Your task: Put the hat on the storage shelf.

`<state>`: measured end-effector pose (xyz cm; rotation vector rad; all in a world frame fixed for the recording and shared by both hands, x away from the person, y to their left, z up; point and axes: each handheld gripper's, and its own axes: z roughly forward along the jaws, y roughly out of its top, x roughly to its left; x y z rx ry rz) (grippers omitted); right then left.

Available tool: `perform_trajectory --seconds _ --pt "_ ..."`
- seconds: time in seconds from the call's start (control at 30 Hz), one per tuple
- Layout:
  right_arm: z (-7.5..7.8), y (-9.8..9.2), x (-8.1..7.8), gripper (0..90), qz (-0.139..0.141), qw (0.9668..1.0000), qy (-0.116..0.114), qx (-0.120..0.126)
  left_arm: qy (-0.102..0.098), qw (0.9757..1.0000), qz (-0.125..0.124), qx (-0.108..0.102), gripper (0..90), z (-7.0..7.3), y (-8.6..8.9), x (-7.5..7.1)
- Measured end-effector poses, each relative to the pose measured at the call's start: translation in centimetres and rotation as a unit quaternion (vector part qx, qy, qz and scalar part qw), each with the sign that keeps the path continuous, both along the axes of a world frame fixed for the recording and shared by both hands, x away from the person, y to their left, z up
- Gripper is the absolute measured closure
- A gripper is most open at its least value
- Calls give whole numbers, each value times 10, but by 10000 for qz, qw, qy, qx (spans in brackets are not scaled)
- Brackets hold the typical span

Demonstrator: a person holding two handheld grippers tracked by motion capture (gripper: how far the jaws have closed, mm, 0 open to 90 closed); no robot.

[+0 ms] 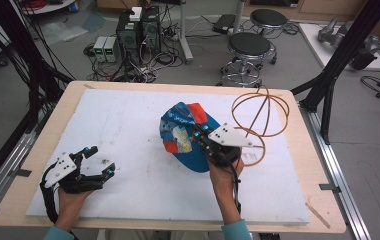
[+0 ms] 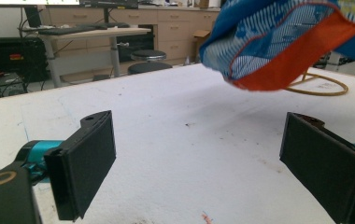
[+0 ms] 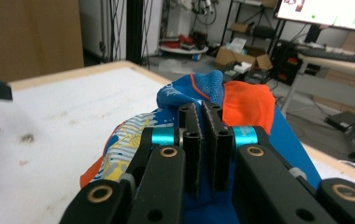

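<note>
- right gripper is pinching the blue and orange cap tight between its closed jaws, so it's hanging clear of the table.
- left gripper is sitting wide open, holding nothing, the cap well beyond its jaws, probably waiting to help.

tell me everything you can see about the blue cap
The cap is soft cloth, mostly blue, with orange-red panels and a yellow and white printed patch. The right gripper is shut on its fabric, holding it above the white board, crumpled and sagging. In the left gripper view it hangs clear of the surface, in front of the wire frame. Nothing else touches it.
</note>
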<state>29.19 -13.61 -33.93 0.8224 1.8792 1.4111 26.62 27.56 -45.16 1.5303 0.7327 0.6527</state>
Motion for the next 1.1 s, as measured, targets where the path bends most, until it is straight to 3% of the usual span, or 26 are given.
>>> perform_trajectory --seconds 0.6,0.87,1.1 --pt "61 -32 6 870 -335 9970 -596 364 -21 10000 -9 46 110 0 0 0" --pt "87 -60 6 870 -714 9921 -830 606 -26 10000 1 38 111 0 -1 0" --pt "97 -86 9 870 -1106 9876 -869 692 -24 10000 -4 44 111 0 -1 0"
